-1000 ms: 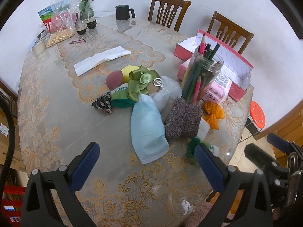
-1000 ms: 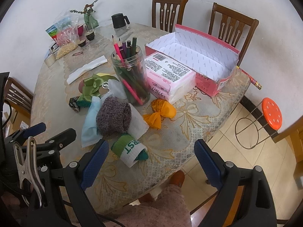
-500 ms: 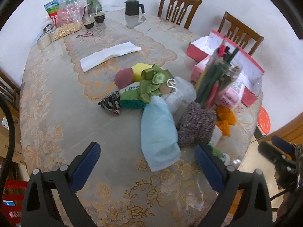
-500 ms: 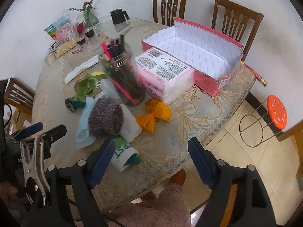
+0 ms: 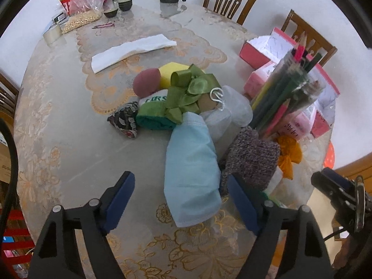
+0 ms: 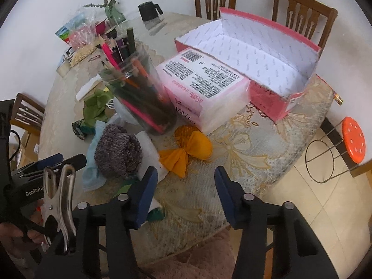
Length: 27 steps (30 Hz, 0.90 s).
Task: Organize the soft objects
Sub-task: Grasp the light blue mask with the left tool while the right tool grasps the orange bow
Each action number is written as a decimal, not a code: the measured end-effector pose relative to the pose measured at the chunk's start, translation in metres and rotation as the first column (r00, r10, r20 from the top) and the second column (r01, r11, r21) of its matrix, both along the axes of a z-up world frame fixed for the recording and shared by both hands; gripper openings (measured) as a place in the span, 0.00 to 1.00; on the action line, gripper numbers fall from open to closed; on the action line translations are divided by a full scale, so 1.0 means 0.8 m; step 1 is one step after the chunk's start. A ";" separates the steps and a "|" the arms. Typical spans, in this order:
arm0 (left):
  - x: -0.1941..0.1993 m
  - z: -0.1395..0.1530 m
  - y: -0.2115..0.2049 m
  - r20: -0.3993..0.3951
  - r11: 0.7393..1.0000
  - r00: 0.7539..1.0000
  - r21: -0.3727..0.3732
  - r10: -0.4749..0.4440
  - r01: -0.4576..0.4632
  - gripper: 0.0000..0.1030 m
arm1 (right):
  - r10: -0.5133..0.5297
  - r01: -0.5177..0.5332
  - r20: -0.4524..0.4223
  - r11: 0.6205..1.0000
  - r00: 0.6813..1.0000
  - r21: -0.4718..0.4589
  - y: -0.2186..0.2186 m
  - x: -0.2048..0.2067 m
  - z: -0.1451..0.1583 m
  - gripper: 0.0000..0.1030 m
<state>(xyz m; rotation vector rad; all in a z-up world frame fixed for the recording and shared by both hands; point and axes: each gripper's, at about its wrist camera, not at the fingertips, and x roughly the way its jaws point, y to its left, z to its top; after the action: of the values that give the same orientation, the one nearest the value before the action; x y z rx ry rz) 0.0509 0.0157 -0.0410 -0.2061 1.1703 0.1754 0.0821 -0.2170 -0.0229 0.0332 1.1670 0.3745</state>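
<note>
As I look down through the left wrist camera, my left gripper [image 5: 180, 201] hangs above a round table [image 5: 69, 139] covered in a lace cloth, its blue-padded jaws wide and just closing a little, nothing pressed between them. The near end of a folded pale blue cloth [image 5: 190, 169] lies in the gap between the pads, touching neither. Beside it on the right sits a rolled grey-purple knit piece [image 5: 252, 160], close against my right-hand pad. Beyond are a green ribbon bow [image 5: 190, 93], a green and white rolled sock [image 5: 154, 114], a small dark patterned pouch [image 5: 125, 122], a dusky pink ball [image 5: 147, 84] and a yellow sponge [image 5: 171, 73], all bunched mid-table. A clear jar of coloured pencils [image 5: 286, 100] stands to the right, an orange bow [image 5: 288, 155] at its foot. A white folded cloth [image 5: 132, 51] lies apart, farther back.

Through the right wrist camera, my right gripper [image 6: 184, 196] hovers over the table's near edge, jaws about half open and just narrowing, only bare lace between them. The orange bow [image 6: 186, 151] lies just ahead of them. The knit piece [image 6: 118, 152] is to the left, and a green roll [image 6: 125, 189] sits partly hidden behind my left pad. A pink tissue pack [image 6: 207, 86] leans on an open pink box [image 6: 255, 53] behind.
</note>
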 end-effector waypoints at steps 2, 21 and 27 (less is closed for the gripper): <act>0.004 -0.005 -0.004 -0.008 1.000 1.000 0.010 -0.005 0.005 0.83 | 0.005 -0.005 -0.016 1.000 1.000 0.020 0.001 0.008 -0.009 0.47; 0.030 -0.065 0.003 -0.092 0.998 0.994 0.018 0.065 -0.063 0.82 | 0.028 -0.028 -0.027 1.000 0.999 0.011 0.021 0.035 -0.068 0.38; 0.030 -0.062 -0.005 -0.072 1.000 0.997 0.015 0.027 -0.026 0.56 | 0.048 -0.046 -0.045 0.998 0.998 0.042 0.023 0.032 -0.074 0.21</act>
<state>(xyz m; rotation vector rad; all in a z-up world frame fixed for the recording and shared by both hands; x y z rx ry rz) 0.0749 0.0117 -0.0909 -0.2040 1.2386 0.2157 0.1075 -0.1986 -0.0819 0.0499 1.2067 0.4410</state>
